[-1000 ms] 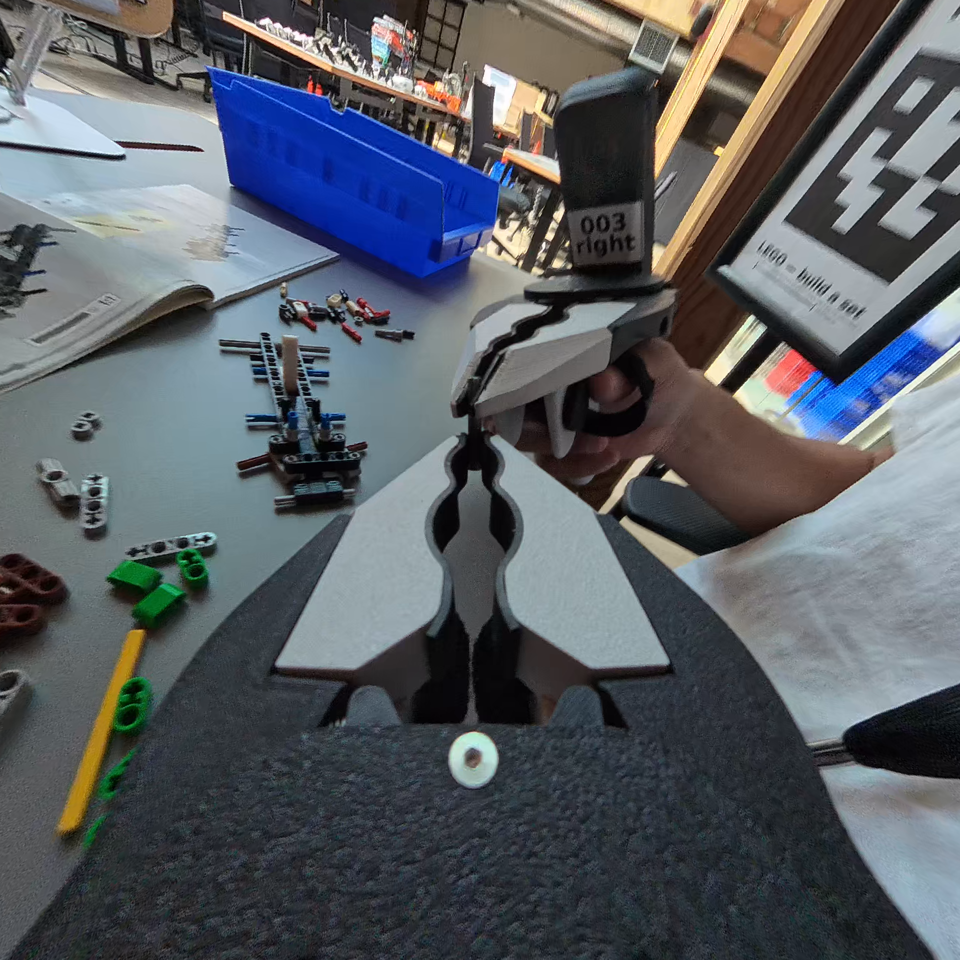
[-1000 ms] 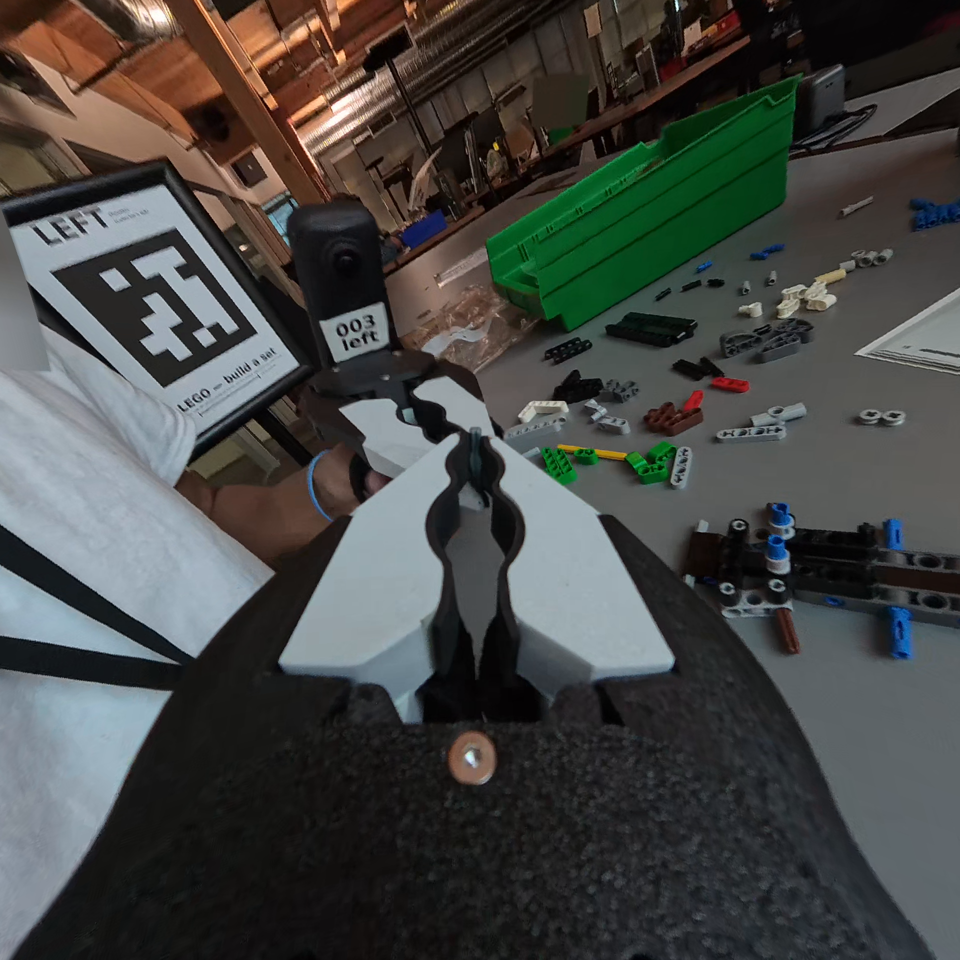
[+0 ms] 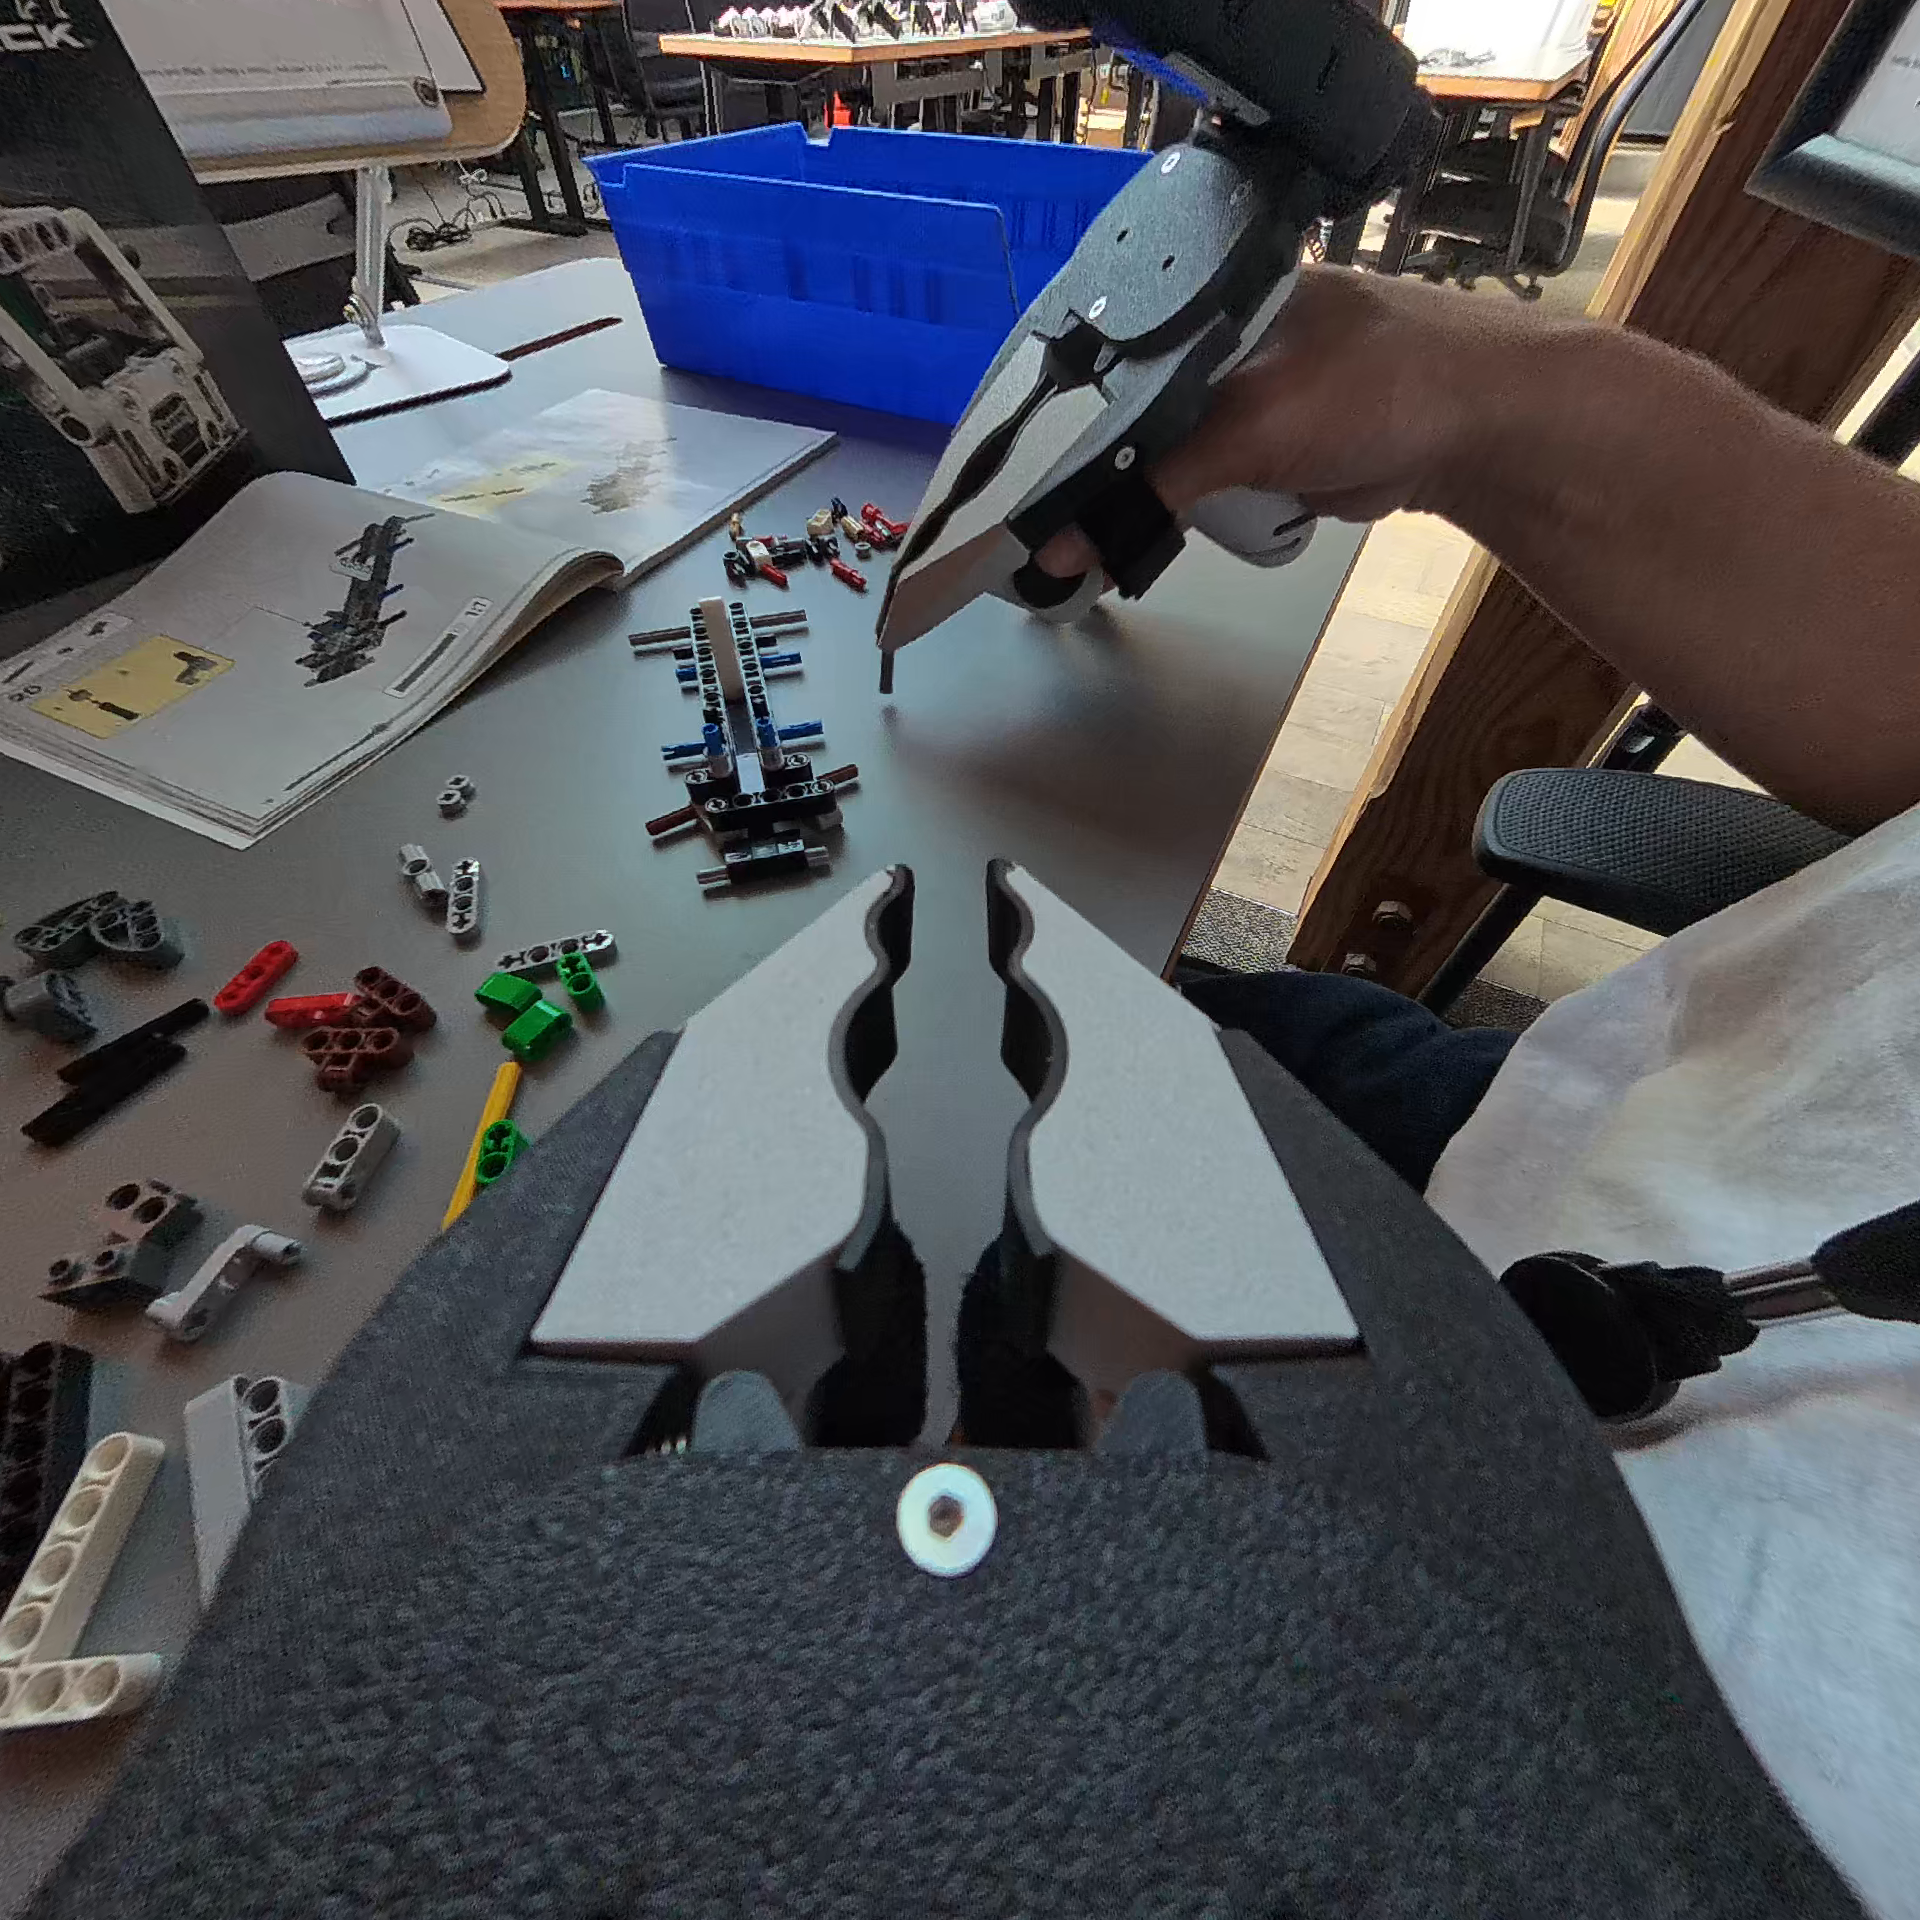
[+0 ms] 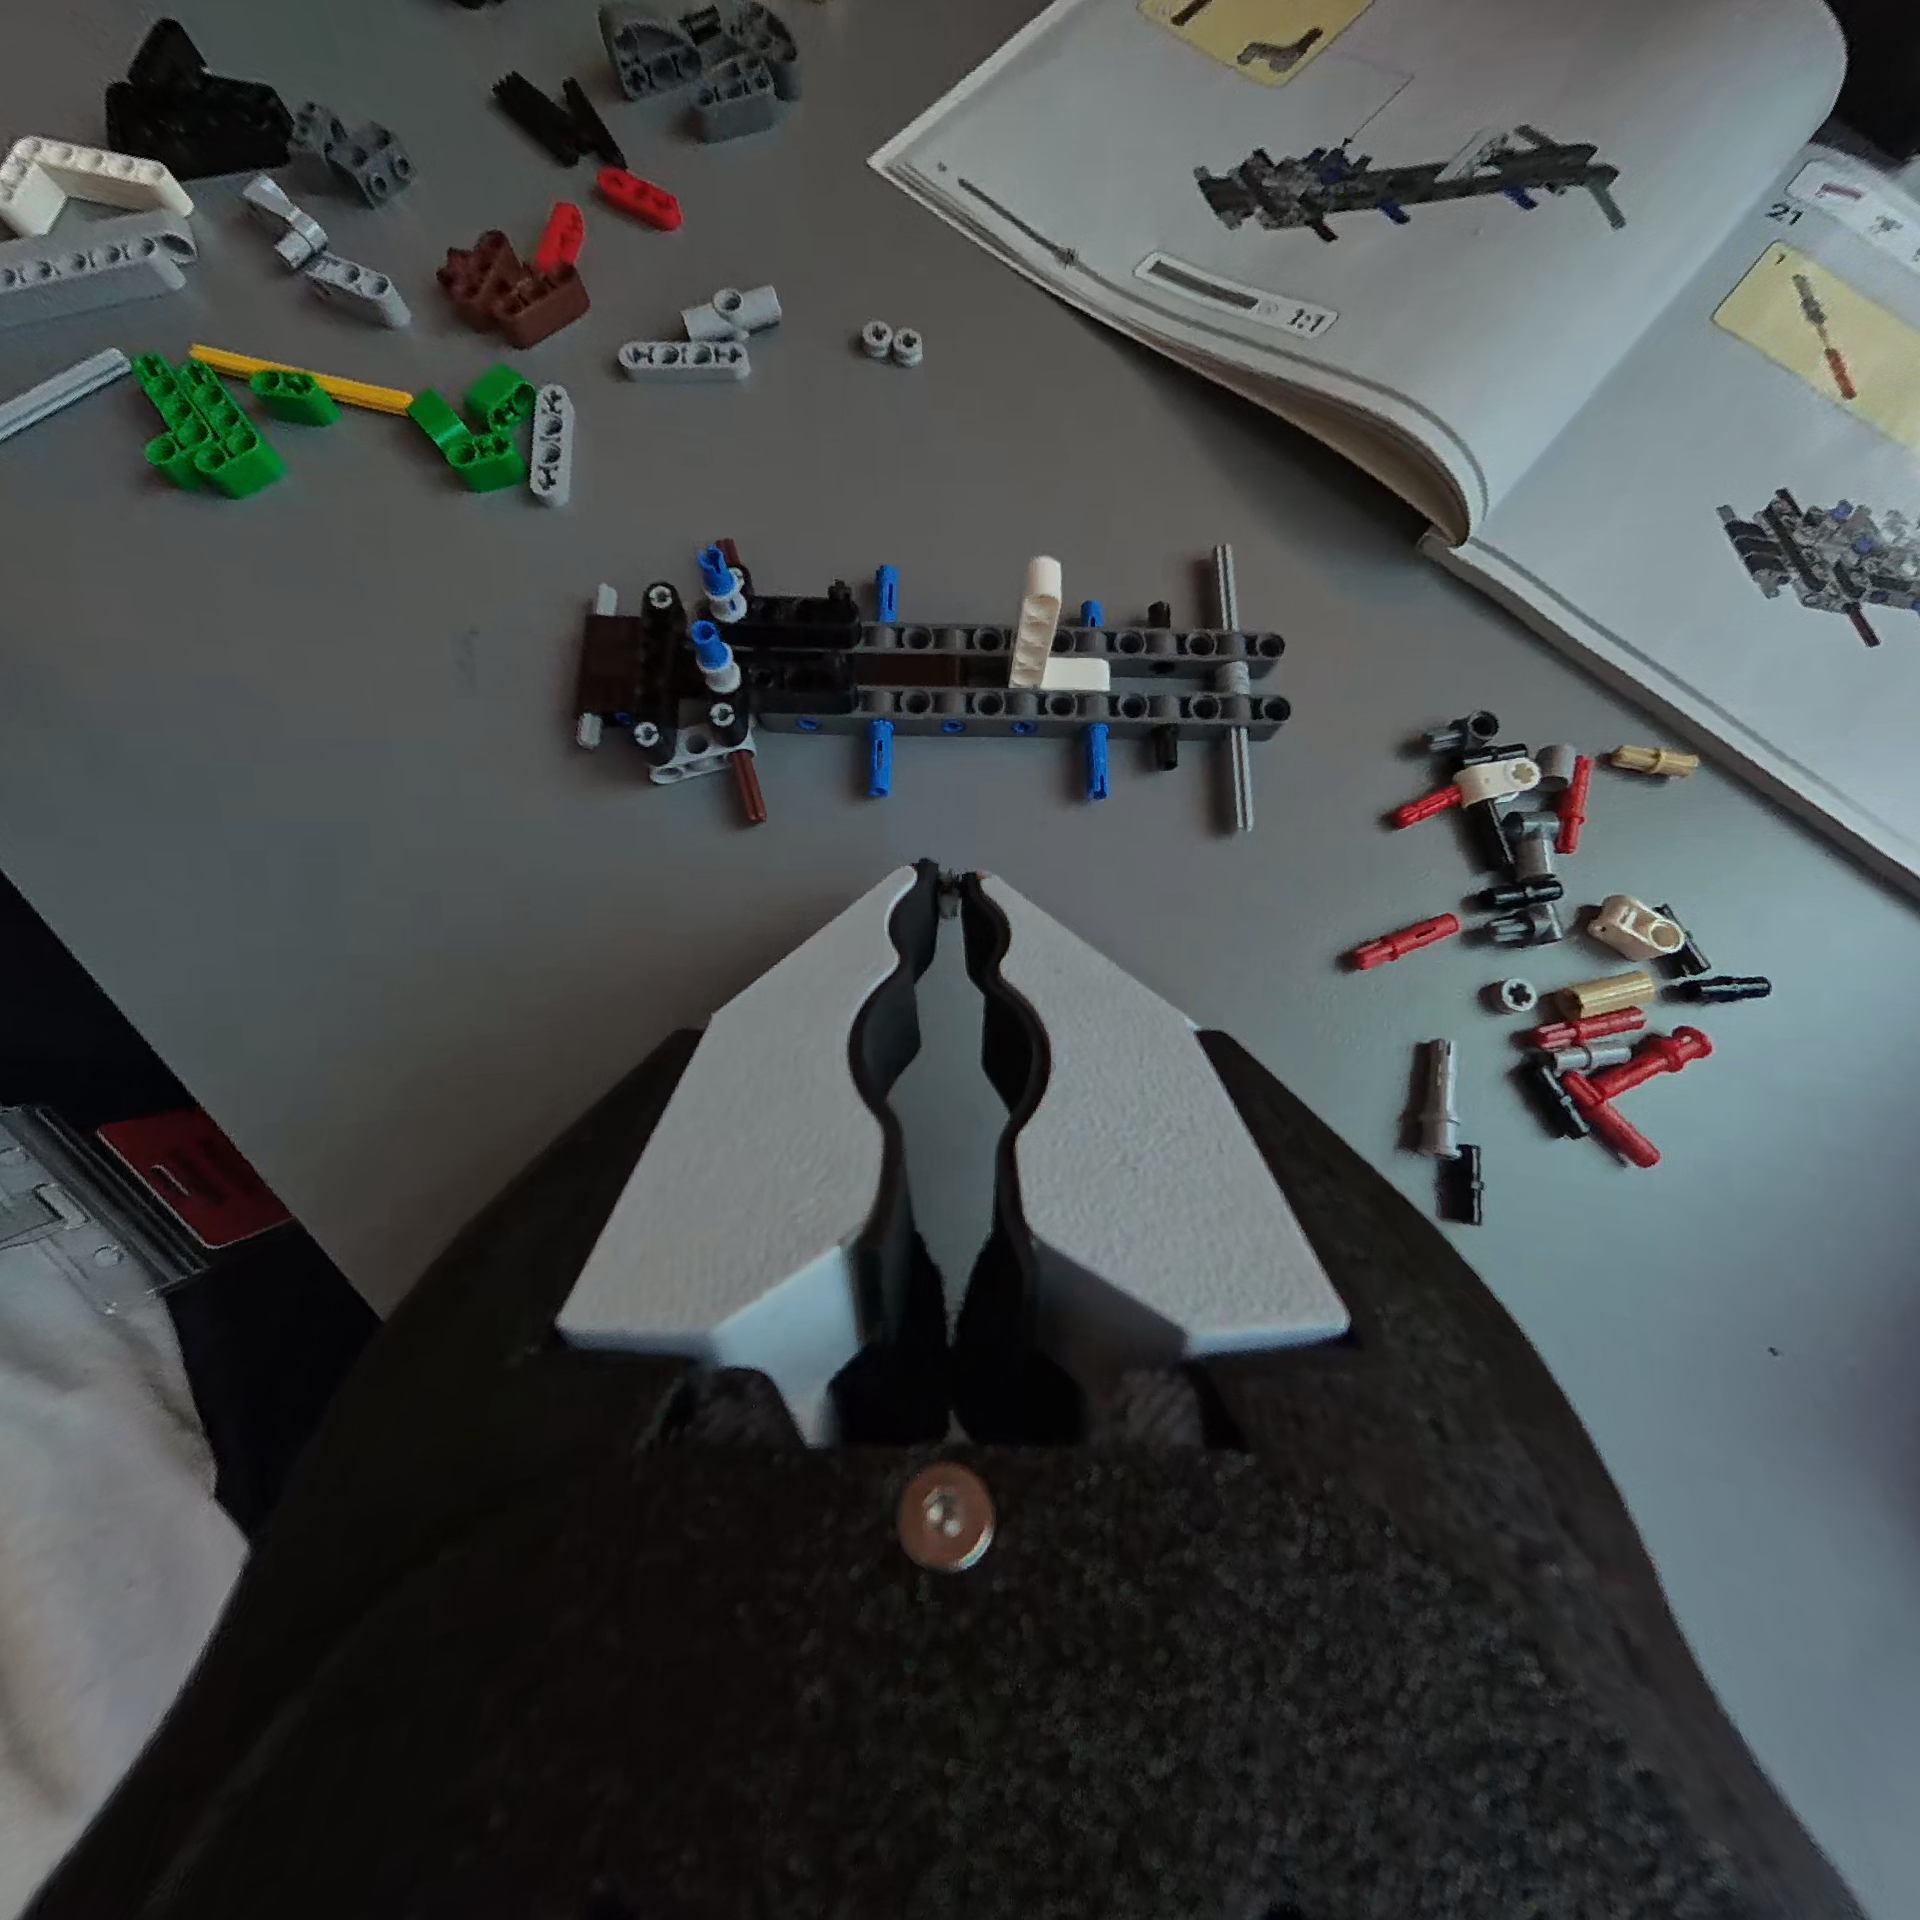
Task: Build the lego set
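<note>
Right tool (image 4: 948, 878) pinches a small dark pin (image 3: 886, 668) above the frame (image 4: 935, 675); left tool (image 3: 948, 883) stands apart, empty. Next: seat the pin in a frame hole.

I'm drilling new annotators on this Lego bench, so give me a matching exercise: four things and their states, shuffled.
Things:
1. left gripper
2. right gripper
3. instruction booklet
4. blue bin

States:
A. lying open on the table
B. shut on a small dark pin
C. standing at the table's far side
D. open, holding nothing

Pairs: 1-D, 2-B, 3-A, 4-C
</note>
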The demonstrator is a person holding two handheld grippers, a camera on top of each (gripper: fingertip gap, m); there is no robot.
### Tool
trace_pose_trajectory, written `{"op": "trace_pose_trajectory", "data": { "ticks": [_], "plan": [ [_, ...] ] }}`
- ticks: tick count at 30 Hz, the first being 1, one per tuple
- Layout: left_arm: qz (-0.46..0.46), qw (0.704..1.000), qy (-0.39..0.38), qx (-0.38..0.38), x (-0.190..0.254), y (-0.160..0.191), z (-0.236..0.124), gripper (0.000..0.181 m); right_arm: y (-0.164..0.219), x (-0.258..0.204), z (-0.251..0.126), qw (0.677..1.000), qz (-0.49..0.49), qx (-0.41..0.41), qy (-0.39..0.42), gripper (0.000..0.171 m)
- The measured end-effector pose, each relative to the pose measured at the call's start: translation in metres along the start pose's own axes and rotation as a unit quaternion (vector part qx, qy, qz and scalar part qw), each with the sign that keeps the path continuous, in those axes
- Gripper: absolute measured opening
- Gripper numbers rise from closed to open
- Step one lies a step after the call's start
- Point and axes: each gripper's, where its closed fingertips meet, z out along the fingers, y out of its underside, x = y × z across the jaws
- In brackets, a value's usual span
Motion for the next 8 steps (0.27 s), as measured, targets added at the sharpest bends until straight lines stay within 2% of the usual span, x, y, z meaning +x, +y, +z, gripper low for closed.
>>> {"op": "trace_pose_trajectory", "data": {
  "ticks": [1, 8],
  "plan": [
    [-0.003, 1.000, 0.001, 0.000, -0.0002, 0.0014, 0.0001, 0.012, 0.0046, 0.0006, -0.0001, 1.000, 0.003, -0.020, -0.003, 0.001],
    [0.003, 1.000, 0.002, -0.009, 0.0014, 0.0066, 0.0002, 0.013, 0.0067, 0.0027, 0.0003, 1.000, 0.010, -0.026, -0.013, 0.001]
  ]
}}
